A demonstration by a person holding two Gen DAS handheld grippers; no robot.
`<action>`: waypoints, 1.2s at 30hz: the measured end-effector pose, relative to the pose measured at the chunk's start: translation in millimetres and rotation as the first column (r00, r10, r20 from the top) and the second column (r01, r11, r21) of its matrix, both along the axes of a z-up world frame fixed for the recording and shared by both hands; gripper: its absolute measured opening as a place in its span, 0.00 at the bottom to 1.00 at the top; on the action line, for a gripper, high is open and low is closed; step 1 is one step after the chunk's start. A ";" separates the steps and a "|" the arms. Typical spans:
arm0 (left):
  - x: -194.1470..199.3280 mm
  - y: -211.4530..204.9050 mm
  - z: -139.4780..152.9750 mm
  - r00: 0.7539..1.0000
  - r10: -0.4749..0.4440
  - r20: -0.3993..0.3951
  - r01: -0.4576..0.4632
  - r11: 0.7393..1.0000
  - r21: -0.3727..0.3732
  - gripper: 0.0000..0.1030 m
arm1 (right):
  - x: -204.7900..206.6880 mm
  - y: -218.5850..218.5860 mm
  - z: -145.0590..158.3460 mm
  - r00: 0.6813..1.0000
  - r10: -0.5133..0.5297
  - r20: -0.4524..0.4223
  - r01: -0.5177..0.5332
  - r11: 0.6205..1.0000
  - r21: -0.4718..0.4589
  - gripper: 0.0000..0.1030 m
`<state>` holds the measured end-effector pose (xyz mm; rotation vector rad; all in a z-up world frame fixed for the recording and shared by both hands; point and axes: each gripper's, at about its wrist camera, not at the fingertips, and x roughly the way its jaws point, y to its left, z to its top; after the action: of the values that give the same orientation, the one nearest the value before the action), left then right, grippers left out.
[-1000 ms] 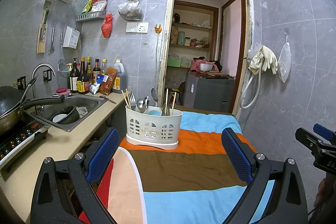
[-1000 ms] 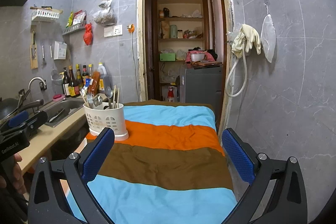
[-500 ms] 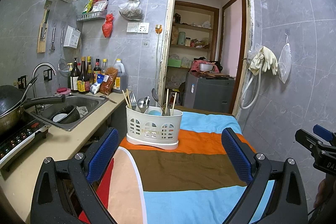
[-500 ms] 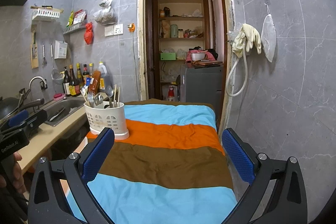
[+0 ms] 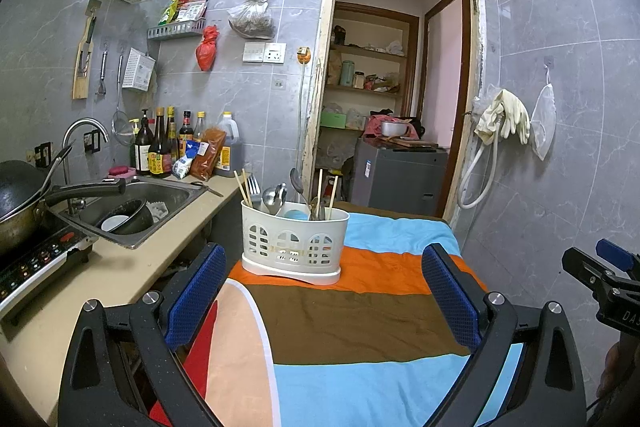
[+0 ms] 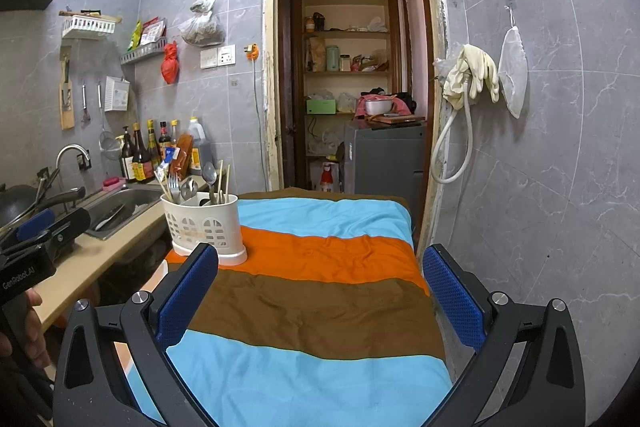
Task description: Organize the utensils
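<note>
Jaws of both the left gripper (image 5: pixel 322 301) and the right gripper (image 6: pixel 320 297) stood wide apart and empty. Left of frame centre, the white utensil caddy (image 5: pixel 294 241) sat on the striped desk (image 5: pixel 360 315), its chopsticks (image 5: pixel 244 189) and spoons mixed; pinching one handle high up looked the cleanest approach.
</note>
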<state>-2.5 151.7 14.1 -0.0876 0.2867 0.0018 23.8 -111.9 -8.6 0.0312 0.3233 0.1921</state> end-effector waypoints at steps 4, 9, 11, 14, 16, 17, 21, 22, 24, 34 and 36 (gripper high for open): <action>0.2 0.4 -0.1 1.000 0.000 -0.001 0.000 1.000 0.000 0.93 | 0.1 0.2 0.2 1.000 0.000 -0.001 0.000 1.000 0.000 1.00; 0.2 0.5 0.0 1.000 0.000 -0.001 0.000 1.000 -0.001 0.93 | 0.3 0.4 0.4 1.000 0.000 -0.002 0.000 1.000 0.000 1.00; 0.2 0.5 0.0 1.000 0.000 -0.001 0.000 1.000 -0.002 0.93 | 0.3 0.3 0.7 1.000 0.000 -0.002 0.000 1.000 0.000 1.00; -0.1 0.5 0.3 1.000 0.000 -0.001 0.000 1.000 -0.002 0.93 | 0.5 0.4 0.9 1.000 -0.001 -0.002 0.001 1.000 0.000 1.00; 0.0 0.6 0.3 1.000 0.000 0.000 0.000 1.000 -0.002 0.93 | 0.7 0.2 1.2 1.000 -0.001 -0.002 0.001 1.000 -0.001 1.00; 0.1 0.7 0.2 1.000 0.000 0.000 0.000 1.000 -0.002 0.93 | 0.1 0.6 1.1 1.000 0.000 -0.001 0.000 1.000 -0.001 1.00; 0.0 1.0 0.3 1.000 0.001 0.000 -0.001 1.000 -0.003 0.93 | 0.4 0.4 1.4 1.000 0.000 -0.002 0.000 1.000 0.000 1.00; 0.0 1.1 0.4 1.000 0.001 0.000 -0.001 1.000 -0.003 0.93 | 0.8 0.2 1.6 1.000 0.000 -0.002 0.000 1.000 -0.001 1.00; 0.0 1.2 0.4 1.000 0.000 0.000 0.000 1.000 -0.003 0.93 | 0.9 0.0 1.6 1.000 0.000 -0.002 0.000 1.000 0.000 1.00; 2.3 1.9 -0.1 1.000 0.017 -0.019 -0.017 1.000 0.005 0.93 | 0.8 0.6 2.0 1.000 0.000 -0.003 0.000 1.000 -0.002 1.00; 5.0 1.0 -0.6 0.999 0.031 -0.027 -0.031 0.999 0.009 0.93 | 0.8 0.6 2.2 1.000 0.000 -0.003 0.000 1.000 -0.001 1.00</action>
<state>2.5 152.7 13.4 -0.0835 0.3121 0.0353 24.6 -111.3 -6.4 0.0300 0.3266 0.1922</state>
